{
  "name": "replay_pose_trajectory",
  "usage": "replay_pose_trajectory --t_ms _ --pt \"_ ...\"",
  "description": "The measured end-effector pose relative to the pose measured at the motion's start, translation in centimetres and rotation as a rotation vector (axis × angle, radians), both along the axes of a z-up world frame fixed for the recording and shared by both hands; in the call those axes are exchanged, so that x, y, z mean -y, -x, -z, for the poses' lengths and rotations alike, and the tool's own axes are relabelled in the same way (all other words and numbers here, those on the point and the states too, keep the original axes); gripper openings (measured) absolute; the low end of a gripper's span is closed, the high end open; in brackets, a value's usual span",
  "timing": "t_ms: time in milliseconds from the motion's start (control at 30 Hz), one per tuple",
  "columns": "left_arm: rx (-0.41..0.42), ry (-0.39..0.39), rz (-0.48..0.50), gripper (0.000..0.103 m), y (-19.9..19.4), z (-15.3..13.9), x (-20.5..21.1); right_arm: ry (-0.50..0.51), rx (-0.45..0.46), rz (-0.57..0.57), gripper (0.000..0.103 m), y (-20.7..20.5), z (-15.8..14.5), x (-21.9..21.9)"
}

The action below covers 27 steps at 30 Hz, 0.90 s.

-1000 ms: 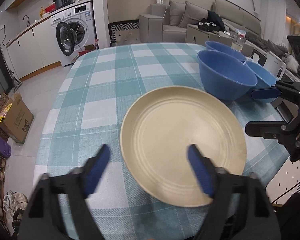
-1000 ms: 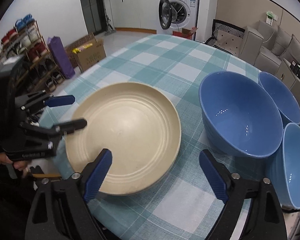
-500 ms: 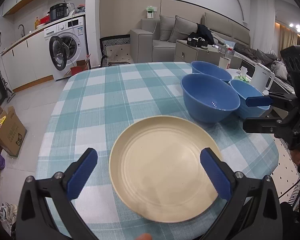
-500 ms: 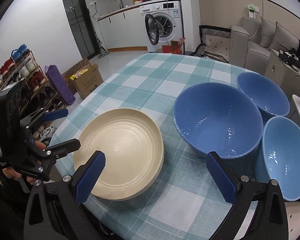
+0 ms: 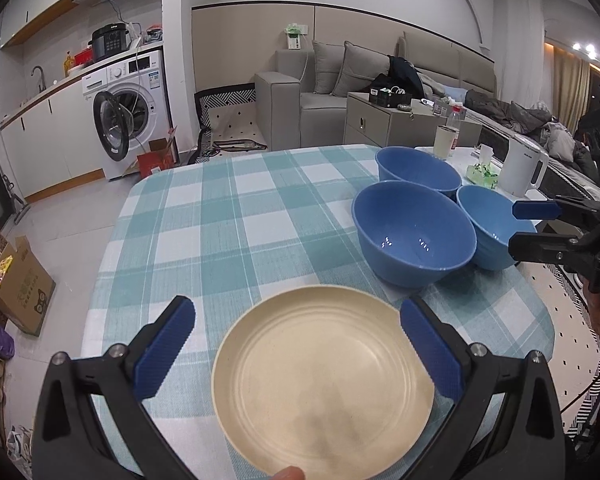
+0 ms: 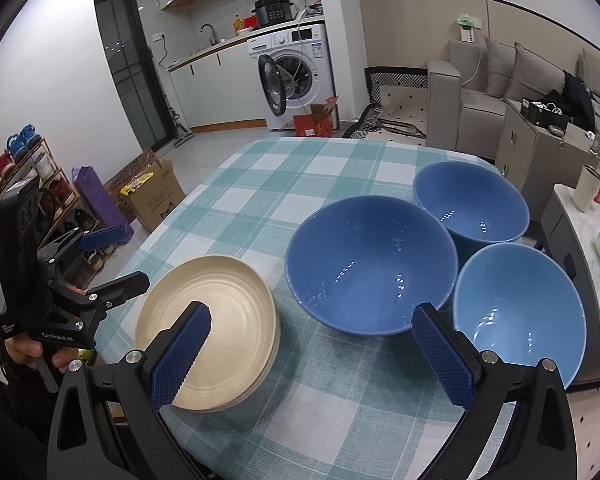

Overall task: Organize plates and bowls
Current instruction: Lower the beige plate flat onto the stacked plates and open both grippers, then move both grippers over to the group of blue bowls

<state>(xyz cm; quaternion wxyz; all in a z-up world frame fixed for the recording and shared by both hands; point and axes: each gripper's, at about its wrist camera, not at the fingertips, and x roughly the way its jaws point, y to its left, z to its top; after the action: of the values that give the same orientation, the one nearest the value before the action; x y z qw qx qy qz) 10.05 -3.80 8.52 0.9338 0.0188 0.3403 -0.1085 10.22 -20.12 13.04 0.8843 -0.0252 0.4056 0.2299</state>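
Both grippers have pulled up and back from the table since a second ago, so the dishes sit farther off in each view, and their jaws have just been opening with nothing clamped between them. Now the left gripper [image 5: 296,344] hangs wide apart above the cream plates [image 5: 324,380], its blue pads [image 5: 164,352] clear of the rim on either side; a fingertip [image 5: 288,473] shows at the bottom edge of that view. From the right wrist view the plates [image 6: 208,332] read as a small stack, empty on top, lying near the table corner closest to the person. The right gripper [image 6: 310,356] is likewise spread wide and holds nothing, hovering over the cloth between the plates and the bowls.

Three blue bowls stand upright and empty: the large bowl [image 6: 370,272] in the middle, a far bowl [image 6: 470,208] behind it, and a near bowl [image 6: 518,312] at the table's right edge. The three crowd together, seemingly touching, and the near bowl reaches the cloth's border. The plates and the large bowl are apart, with a strip of checked tablecloth [image 6: 284,176] between. The far left half of the table is bare cloth, open right up to its rounded edge. Beyond the bowls a low side table [image 5: 464,160] carries a white kettle [image 5: 522,170] and a cup [image 5: 444,142]
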Motion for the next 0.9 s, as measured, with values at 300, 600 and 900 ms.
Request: replay_pose_trajectory --t_ms 300,600,900 --pt "0.018 0.02 0.029 0.103 -2.7 -2.3 1.7 -0.001 0.049 0.054 0.102 -0.6 -2.6 2.3" --pt "0.024 0.033 0.063 0.103 -5.2 -4.1 4.0 -0.009 0.074 0.105 0.102 -1.6 -4.9 4.6" --pt "0.036 0.005 0.101 0.103 -8.3 -5.0 7.1 -0.054 0.138 0.21 0.102 -2.7 -7.6 8.4"
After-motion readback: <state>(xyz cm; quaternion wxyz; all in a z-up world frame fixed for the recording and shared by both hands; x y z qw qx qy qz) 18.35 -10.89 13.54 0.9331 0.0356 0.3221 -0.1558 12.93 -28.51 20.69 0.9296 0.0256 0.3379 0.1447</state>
